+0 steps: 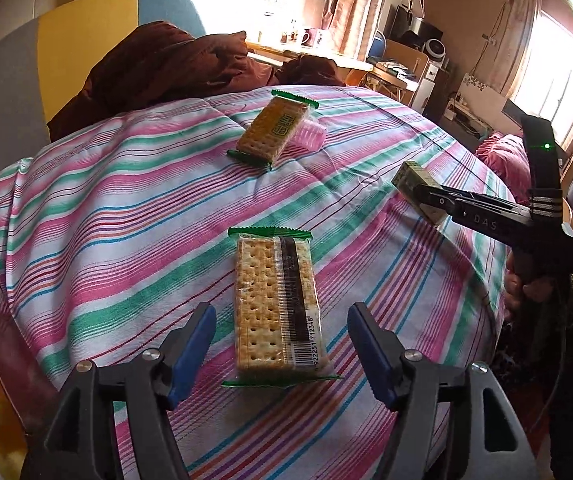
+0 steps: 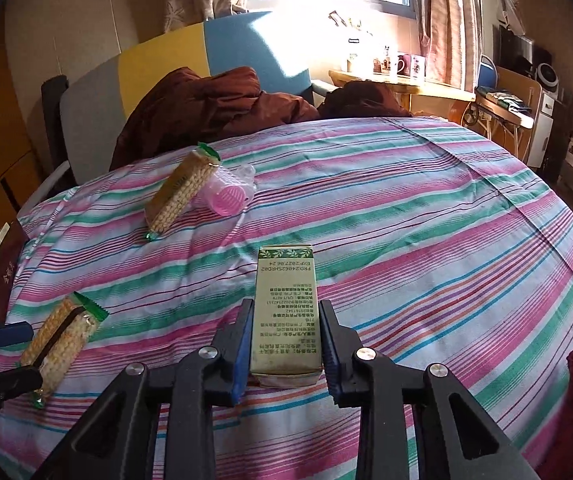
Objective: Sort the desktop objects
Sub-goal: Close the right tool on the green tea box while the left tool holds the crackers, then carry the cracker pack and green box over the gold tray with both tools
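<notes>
A cracker pack (image 1: 276,304) with green ends lies on the striped bedspread (image 1: 126,216), between the blue pads of my left gripper (image 1: 282,332), which is open around it without touching. It also shows at lower left as cracker pack (image 2: 60,342). My right gripper (image 2: 286,332) is shut on a pale green box (image 2: 286,312), held above the cloth; from the left it is the green box (image 1: 416,184) in the right gripper (image 1: 426,200). A second cracker pack (image 1: 272,130) lies farther back against a pink roller (image 1: 308,134), seen too as cracker pack (image 2: 180,194) and pink roller (image 2: 228,196).
A brown bundle of cloth (image 1: 166,64) lies at the head of the bed before a yellow, blue and grey headboard (image 2: 190,52). A wooden sill with mugs (image 2: 402,66) and a desk stand beyond. A hand (image 1: 522,288) holds the right gripper's handle.
</notes>
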Motion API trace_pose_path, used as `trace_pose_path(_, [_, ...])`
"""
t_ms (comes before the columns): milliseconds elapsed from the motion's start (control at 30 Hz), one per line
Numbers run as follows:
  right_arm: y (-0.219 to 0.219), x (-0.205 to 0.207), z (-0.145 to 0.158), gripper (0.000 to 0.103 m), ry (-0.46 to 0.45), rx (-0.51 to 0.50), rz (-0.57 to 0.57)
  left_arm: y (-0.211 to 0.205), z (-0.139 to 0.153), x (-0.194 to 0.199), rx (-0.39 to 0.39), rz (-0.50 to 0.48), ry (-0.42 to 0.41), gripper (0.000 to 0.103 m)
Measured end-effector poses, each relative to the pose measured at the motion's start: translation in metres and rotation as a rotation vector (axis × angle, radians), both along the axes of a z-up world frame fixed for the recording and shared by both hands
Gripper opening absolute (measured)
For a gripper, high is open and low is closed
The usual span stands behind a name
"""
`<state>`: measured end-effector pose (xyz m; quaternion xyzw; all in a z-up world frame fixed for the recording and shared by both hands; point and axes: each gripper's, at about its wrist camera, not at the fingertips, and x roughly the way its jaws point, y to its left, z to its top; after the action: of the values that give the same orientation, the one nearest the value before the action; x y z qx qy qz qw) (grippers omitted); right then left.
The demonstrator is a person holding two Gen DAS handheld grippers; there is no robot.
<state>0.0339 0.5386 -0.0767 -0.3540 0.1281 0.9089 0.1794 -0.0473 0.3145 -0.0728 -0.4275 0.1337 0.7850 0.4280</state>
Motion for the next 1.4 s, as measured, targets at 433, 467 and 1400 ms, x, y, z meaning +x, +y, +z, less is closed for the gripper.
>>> trace_pose_path(433, [-0.050,-0.003,0.013,0.031,0.062,-0.059,0.092,-0.034,0.007,0.001,0.109,0.082,-0.044,0.047])
trace_pose_path(467, [-0.056,-0.004,0.015,0.031,0.068,-0.061,0.107,-0.042,0.013,0.002,0.130,0.094,-0.041,0.047])
trace_pose_path(1400, [-0.332,-0.097,0.060,0.031,0.130,-0.040,0.738,-0.314,0.052,-0.032,0.287,0.746,0.070,0.047])
